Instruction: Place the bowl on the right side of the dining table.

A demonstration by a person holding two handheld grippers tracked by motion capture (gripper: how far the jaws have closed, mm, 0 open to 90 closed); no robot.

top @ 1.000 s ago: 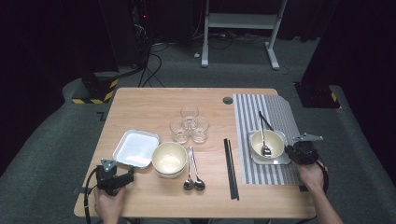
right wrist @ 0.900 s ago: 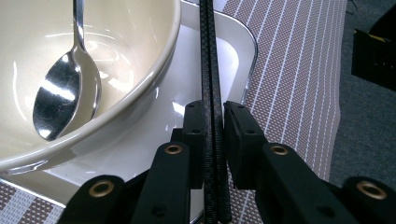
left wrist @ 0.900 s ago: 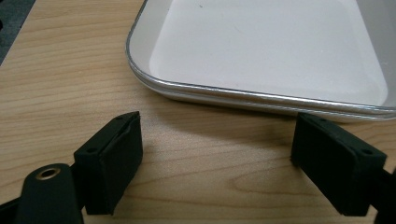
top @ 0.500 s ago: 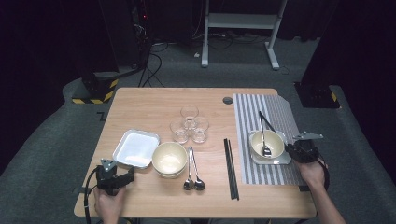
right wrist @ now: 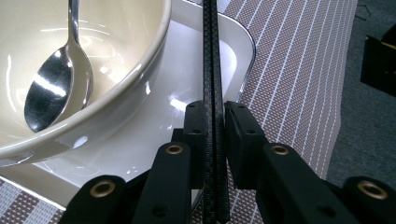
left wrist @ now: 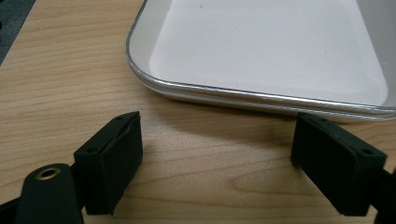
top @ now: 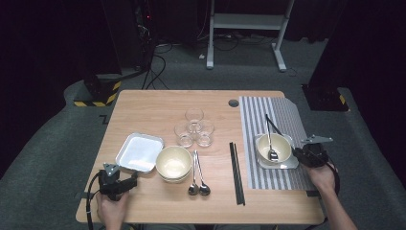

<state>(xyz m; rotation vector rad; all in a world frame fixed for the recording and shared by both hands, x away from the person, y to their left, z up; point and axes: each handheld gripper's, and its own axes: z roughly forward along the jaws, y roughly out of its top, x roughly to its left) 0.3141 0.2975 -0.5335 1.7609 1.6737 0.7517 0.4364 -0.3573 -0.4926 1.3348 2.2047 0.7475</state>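
Nothing is shifting since a second ago: your right gripper [right wrist: 212,126] is clamping the black chopsticks [right wrist: 211,56] above the white tray [right wrist: 196,65] beside the cream bowl [right wrist: 107,100]; your left gripper [left wrist: 219,163] is resting wide open.

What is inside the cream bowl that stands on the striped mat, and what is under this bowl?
Inside the bowl lies a metal spoon, its head down. Under the bowl is a white tray, which rests on the striped mat. The bowl covers the tray's middle.
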